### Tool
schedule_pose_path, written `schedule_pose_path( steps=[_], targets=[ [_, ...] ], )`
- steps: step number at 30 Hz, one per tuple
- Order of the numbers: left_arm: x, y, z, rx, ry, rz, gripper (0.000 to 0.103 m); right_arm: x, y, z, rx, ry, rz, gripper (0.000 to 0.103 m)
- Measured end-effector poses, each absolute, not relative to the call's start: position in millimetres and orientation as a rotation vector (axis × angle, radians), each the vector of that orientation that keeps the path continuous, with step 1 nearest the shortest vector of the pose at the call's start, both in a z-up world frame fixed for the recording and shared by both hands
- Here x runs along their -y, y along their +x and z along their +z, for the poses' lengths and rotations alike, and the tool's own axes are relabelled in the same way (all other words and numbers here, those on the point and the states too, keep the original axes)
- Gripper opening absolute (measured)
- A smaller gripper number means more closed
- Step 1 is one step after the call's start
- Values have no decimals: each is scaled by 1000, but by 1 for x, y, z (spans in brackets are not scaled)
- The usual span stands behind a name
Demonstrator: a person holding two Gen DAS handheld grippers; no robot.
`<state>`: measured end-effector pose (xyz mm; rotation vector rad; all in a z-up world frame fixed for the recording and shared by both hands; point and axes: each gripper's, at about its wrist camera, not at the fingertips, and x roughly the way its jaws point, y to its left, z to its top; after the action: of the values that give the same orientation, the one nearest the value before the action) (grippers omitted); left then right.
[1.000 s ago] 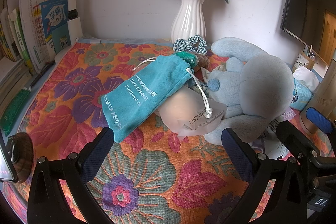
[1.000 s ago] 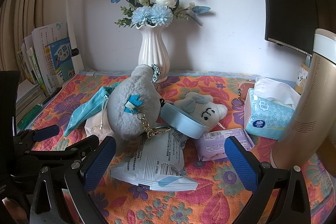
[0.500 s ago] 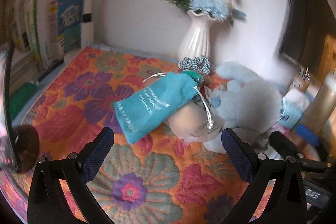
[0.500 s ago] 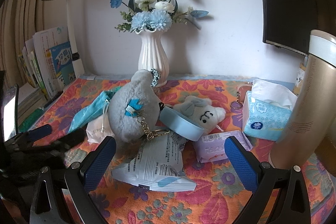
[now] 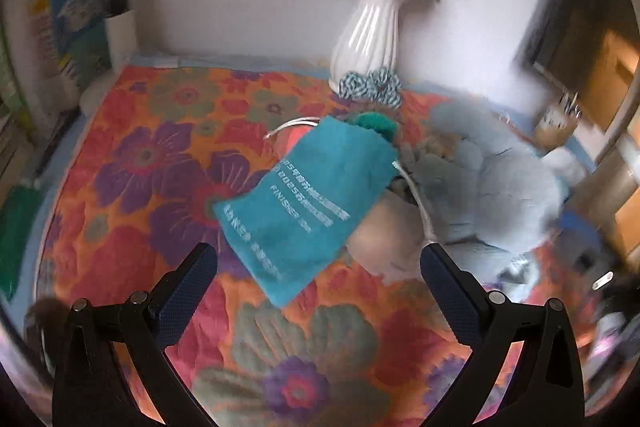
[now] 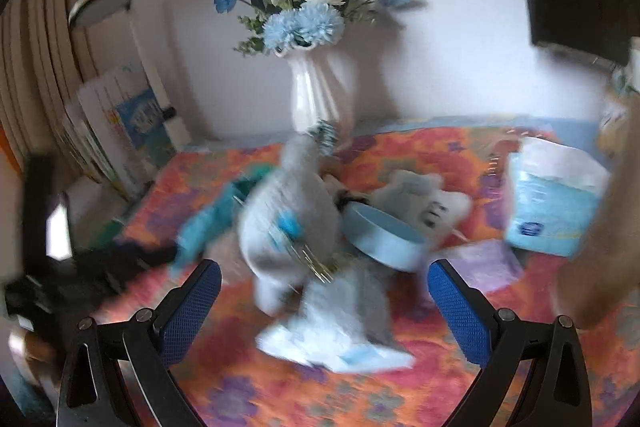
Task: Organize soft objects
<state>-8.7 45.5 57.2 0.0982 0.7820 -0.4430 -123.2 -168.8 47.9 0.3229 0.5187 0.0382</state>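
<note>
A teal drawstring pouch [image 5: 308, 207] lies on the flowered cloth [image 5: 160, 167], its top resting against a grey-blue plush toy [image 5: 492, 195]. My left gripper [image 5: 316, 283] hovers open just in front of the pouch, nothing between its fingers. In the right wrist view the same plush toy [image 6: 292, 219] stands in the middle with a light blue round box [image 6: 380, 239] and a small plush face [image 6: 432, 199] behind it. My right gripper [image 6: 324, 291] is open and empty, in front of the plush and a white-blue packet [image 6: 340, 339]. Both views are blurred.
A white vase of blue flowers [image 6: 316, 99] stands at the back wall. A tissue pack [image 6: 556, 207] and a purple packet [image 6: 484, 263] lie at the right, next to a tall beige bottle [image 6: 600, 227]. Books [image 5: 72, 27] and a lamp [image 6: 104, 3] line the left side.
Both grippers have risen and tilted down toward the cloth, and both views have blurred with motion. The left gripper now faces the teal pouch more squarely. Nothing on the cloth has moved.
</note>
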Motion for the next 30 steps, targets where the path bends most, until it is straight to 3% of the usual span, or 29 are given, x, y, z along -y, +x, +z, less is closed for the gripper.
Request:
schedule_pose_path(
  steps=[3,5,6,7,8,10,21,30],
  targets=[
    [-35,5,45,-812,189,-430,76,166,-101,63,-560,334,74,103],
    [-33,11,39,-840,190,-447,65,158,-79,65,-626,292,61,103],
    [-34,13,37,-847,177,-454,44,153,-71,63,-651,270,50,95],
    [-33,14,36,-847,165,-465,26,149,-65,60,-668,249,41,70],
    [-33,13,36,-852,165,-479,21,146,-60,56,-684,239,51,57],
    [-31,8,36,-835,174,-486,12,145,-60,53,-679,243,46,54],
    [-24,-48,75,-650,226,-420,10,154,-96,77,-556,237,55,53],
    [-18,-89,105,-600,227,-444,10,163,-142,107,-461,258,37,53]
  ],
)
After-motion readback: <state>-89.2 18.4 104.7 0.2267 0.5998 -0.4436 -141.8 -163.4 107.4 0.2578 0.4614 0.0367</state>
